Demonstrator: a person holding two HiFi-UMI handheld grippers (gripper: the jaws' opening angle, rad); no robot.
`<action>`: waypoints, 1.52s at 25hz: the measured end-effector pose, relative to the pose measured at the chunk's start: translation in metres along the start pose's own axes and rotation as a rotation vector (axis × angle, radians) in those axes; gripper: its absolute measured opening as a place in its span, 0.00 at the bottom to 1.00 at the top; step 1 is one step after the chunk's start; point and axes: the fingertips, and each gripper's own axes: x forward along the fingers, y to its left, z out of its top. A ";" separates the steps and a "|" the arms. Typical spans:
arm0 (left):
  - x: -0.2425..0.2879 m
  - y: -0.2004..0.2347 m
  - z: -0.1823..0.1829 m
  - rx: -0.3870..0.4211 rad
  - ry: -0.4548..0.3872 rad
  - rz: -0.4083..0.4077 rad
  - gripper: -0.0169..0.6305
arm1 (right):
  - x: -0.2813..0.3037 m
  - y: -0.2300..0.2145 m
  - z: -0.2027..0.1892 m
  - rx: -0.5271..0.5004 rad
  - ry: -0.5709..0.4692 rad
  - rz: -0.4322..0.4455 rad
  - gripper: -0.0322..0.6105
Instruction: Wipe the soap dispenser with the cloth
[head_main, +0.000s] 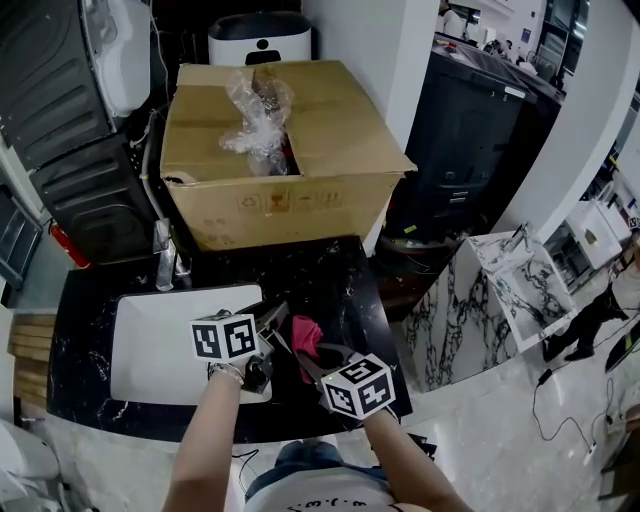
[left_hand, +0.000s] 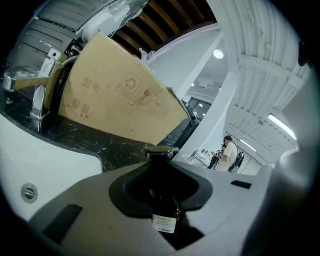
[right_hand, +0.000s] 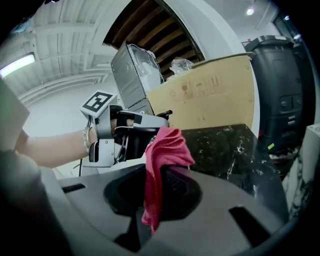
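Note:
In the left gripper view a dark amber soap dispenser (left_hand: 163, 202) with a black pump head and a small white label stands upright between the jaws, and my left gripper (left_hand: 162, 182) is shut on it. A red cloth (right_hand: 161, 167) hangs bunched from my right gripper (right_hand: 155, 187), which is shut on it. In the head view the left gripper (head_main: 272, 322) and the right gripper (head_main: 306, 362) meet over the black counter, with the cloth (head_main: 305, 336) between them. The right gripper view shows the left gripper (right_hand: 131, 134) just behind the cloth. The dispenser is hard to make out in the head view.
A white sink (head_main: 150, 345) with a chrome faucet (head_main: 165, 262) is set in the black marble counter (head_main: 335, 275), left of the grippers. A big open cardboard box (head_main: 280, 190) stands at the counter's back. A marbled pedestal (head_main: 480, 300) stands to the right on the floor.

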 end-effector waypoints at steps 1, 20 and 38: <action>0.000 0.001 0.001 -0.007 -0.001 -0.002 0.17 | -0.001 -0.002 -0.001 0.002 0.011 -0.011 0.13; 0.001 0.001 0.000 -0.006 0.011 -0.023 0.17 | 0.004 -0.034 0.057 0.041 -0.188 -0.143 0.13; 0.001 0.003 0.001 -0.026 0.007 -0.032 0.17 | -0.015 -0.005 0.060 0.087 -0.209 -0.096 0.13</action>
